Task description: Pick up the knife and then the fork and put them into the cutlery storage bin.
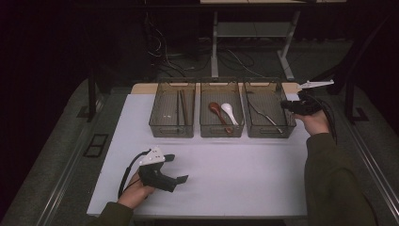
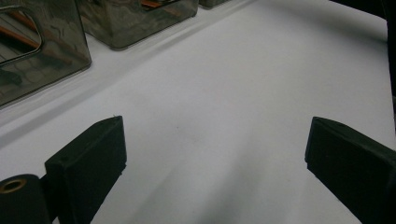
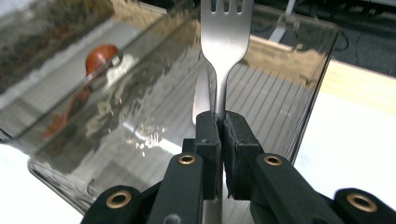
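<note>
**Fork over the right-hand bin, not yet let go**

Sorting looks well along, as far as the table shows. Your left bin (image 1: 171, 114) holds a pair of brown chopsticks (image 1: 182, 107), the middle bin (image 1: 221, 115) a brown spoon (image 1: 216, 110) and a white spoon (image 1: 229, 113) lying side by side, and the right bin (image 1: 268, 114) already has a metal utensil (image 1: 261, 113) lying across its floor. The white table (image 1: 226, 174) in front of the bins carries no loose cutlery, so the fork (image 3: 225, 42) in your right gripper (image 3: 221, 122) reads as the last piece to put away.

What is left for you: lower that fork into the right bin and release it. Its handle is pinched between the jaws, which are clamped tight on it, tines pointing away from the gripper and over the bin's clear rim (image 3: 289, 18). From above, your right hand sits at the bin's far right corner, wrist raised and the gripper aimed inward across the bin wall.

Your left gripper (image 1: 178, 170) rests low over the near left part of the table, well apart from the bins, held from below by your hand. Its jaws stand wide with only bare tabletop between them; it holds nothing.
</note>
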### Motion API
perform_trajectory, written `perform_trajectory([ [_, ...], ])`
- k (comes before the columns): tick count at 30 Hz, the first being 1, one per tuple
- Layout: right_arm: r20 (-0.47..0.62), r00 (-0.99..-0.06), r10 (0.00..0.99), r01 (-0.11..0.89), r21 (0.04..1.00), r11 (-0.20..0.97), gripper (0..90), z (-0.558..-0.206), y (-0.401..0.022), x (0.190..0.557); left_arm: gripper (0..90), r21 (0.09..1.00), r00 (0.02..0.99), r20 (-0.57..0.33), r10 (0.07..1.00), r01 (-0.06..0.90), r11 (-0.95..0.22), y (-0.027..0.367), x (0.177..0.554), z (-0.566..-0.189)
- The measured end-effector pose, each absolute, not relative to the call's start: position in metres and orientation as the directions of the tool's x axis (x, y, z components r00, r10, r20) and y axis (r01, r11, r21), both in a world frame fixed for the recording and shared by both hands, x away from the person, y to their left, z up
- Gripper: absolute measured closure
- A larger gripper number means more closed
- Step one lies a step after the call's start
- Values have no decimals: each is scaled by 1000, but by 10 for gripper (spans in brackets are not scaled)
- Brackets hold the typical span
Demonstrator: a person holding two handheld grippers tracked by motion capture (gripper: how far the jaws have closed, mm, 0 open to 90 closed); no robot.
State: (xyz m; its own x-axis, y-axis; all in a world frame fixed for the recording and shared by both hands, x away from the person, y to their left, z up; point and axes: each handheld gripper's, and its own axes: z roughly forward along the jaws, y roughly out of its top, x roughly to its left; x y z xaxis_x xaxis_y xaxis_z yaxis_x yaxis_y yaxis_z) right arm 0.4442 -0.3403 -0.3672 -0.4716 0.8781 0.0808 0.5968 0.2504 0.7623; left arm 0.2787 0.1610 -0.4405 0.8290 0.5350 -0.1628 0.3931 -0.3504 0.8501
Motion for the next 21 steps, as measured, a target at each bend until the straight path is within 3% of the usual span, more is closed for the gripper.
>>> perform_trajectory([
  [9, 31, -510, 860, 647, 672, 360, 844, -375, -330, 456, 45, 849, 829, -164, 534, 394, -351, 161, 279, -441],
  [21, 28, -515, 857, 693, 602, 397, 842, -385, -322, 469, 45, 849, 832, -164, 530, 393, -354, 161, 279, -441],
])
